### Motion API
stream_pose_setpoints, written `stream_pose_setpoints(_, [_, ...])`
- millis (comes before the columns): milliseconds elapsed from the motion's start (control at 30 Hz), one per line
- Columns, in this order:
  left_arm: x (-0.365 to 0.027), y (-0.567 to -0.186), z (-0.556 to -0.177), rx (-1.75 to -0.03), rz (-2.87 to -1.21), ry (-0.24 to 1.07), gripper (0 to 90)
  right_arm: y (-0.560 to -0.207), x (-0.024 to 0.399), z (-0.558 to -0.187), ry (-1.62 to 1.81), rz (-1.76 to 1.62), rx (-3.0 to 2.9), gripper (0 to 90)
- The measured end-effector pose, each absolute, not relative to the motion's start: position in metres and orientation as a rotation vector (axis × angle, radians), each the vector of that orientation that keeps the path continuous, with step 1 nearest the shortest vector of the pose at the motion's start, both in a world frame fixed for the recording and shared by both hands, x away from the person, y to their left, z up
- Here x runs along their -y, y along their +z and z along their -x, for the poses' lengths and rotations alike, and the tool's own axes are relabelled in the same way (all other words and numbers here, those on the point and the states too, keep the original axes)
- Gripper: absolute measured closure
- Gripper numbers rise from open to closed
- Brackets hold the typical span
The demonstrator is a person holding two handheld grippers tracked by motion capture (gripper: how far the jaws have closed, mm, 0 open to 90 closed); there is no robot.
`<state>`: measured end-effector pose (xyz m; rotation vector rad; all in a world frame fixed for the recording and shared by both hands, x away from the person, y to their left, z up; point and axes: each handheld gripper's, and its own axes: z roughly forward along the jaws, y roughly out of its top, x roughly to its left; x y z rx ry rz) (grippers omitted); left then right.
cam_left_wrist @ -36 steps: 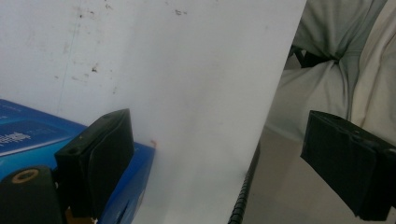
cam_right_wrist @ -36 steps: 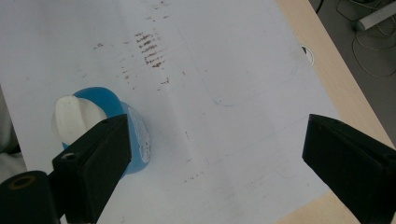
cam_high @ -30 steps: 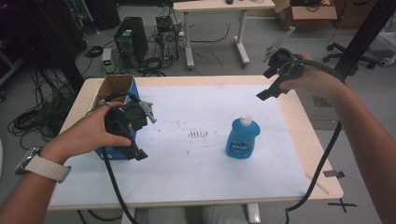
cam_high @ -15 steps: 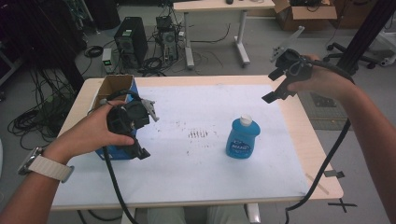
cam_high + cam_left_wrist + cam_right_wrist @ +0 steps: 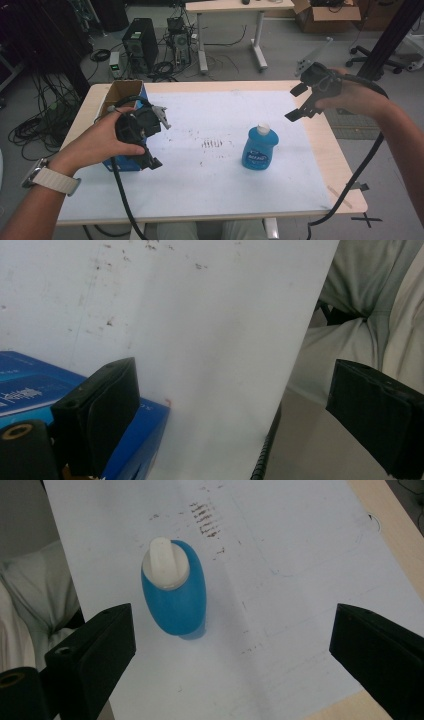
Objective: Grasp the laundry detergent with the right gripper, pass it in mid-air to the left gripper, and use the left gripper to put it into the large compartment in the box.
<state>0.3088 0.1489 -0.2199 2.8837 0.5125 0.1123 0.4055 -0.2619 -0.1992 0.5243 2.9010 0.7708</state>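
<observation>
A blue dish-soap bottle (image 5: 260, 146) with a white cap stands upright right of the table's middle. My right gripper (image 5: 296, 102) hangs open in the air above the table's far right part, apart from the bottle. In the right gripper view the bottle (image 5: 175, 592) is seen from above, nearer the left jaw, with the gripper (image 5: 235, 650) wide open. My left gripper (image 5: 157, 140) is held open at the table's left, just beside an open blue carton (image 5: 122, 92). In the left gripper view the carton (image 5: 30, 390) lies behind the left jaw, and the gripper (image 5: 240, 415) holds nothing.
A white sheet (image 5: 210, 100) with dark smudges covers most of the wooden table (image 5: 335, 160). On the floor beyond stand a computer tower (image 5: 141, 47), cables, a second desk (image 5: 235, 6) and a cardboard box (image 5: 327, 10). Black cables trail from both grippers.
My right gripper has drifted to the right and slightly away from the bottle. The left gripper has stayed by the carton, and the bottle has not moved.
</observation>
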Motion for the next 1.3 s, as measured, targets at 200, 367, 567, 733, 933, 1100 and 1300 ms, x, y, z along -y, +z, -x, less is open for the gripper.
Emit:
stream_pose_setpoints(200, [-0.147, -0.220, -0.310, -0.512, -2.882, 0.119, 7.2, -0.205, 0.264, -0.393, 0.777, -0.516, -2.917, 4.3])
stream_pose_setpoints(367, [-0.145, -0.221, -0.310, -0.511, -2.879, 0.122, 7.2, -0.210, 0.264, -0.387, 0.781, -0.511, -2.924, 4.1])
stream_pose_setpoints(567, [-0.144, -0.221, -0.311, -0.502, -2.872, 0.129, 7.4, -0.217, 0.261, -0.381, 0.783, -0.489, -2.931, 4.6])
stream_pose_setpoints(733, [-0.143, -0.222, -0.311, -0.507, -2.868, 0.131, 7.5, -0.223, 0.257, -0.378, 0.781, -0.462, -2.934, 4.9])
stream_pose_setpoints(933, [-0.142, -0.224, -0.311, -0.504, -2.872, 0.132, 7.4, -0.233, 0.255, -0.376, 0.780, -0.435, -2.928, 4.8])
stream_pose_setpoints(1100, [-0.142, -0.225, -0.312, -0.511, -2.868, 0.133, 7.7, -0.242, 0.256, -0.377, 0.781, -0.429, -2.927, 4.6])
stream_pose_setpoints(1300, [-0.141, -0.226, -0.312, -0.506, -2.869, 0.136, 7.7, -0.253, 0.259, -0.377, 0.790, -0.431, -2.929, 4.6])
